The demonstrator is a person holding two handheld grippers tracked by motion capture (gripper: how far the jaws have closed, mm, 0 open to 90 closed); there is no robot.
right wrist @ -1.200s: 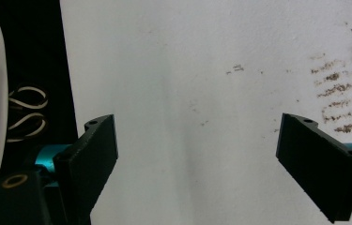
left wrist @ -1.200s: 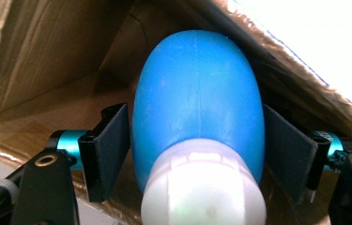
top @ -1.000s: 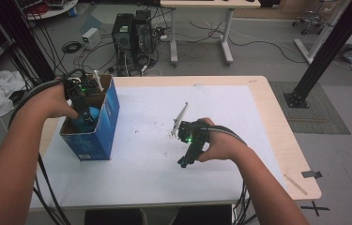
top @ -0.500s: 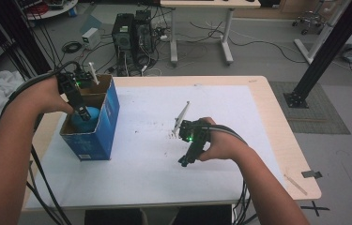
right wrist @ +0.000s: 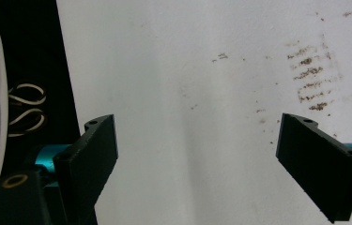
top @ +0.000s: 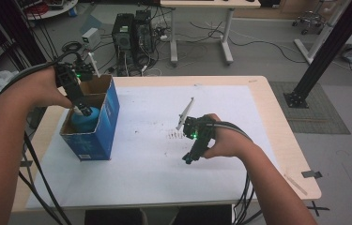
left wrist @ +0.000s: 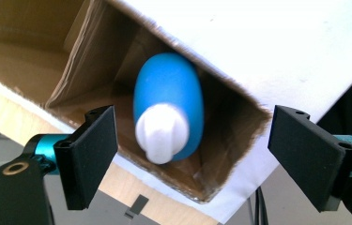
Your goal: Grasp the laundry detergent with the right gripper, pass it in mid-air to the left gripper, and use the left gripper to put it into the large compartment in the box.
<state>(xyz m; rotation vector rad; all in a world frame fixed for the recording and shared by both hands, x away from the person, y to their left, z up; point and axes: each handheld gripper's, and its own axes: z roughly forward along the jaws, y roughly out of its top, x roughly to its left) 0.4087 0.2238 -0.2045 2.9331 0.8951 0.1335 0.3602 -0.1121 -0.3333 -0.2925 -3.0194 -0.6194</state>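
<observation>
In the high view the left hand-held gripper covers part of the blue bottle, and the box wall hides the bottle's bottom. The bottle with its white cap sits inside the open blue cardboard box at about 9 o'clock on the surface, and the left hand-held gripper's jaws, which have just been opening, stand wide above it, holding nothing. The right hand-held gripper rests near 5 o'clock over the white sheet, jaws wide and empty.

table, white sheet, perhaps paper
</observation>
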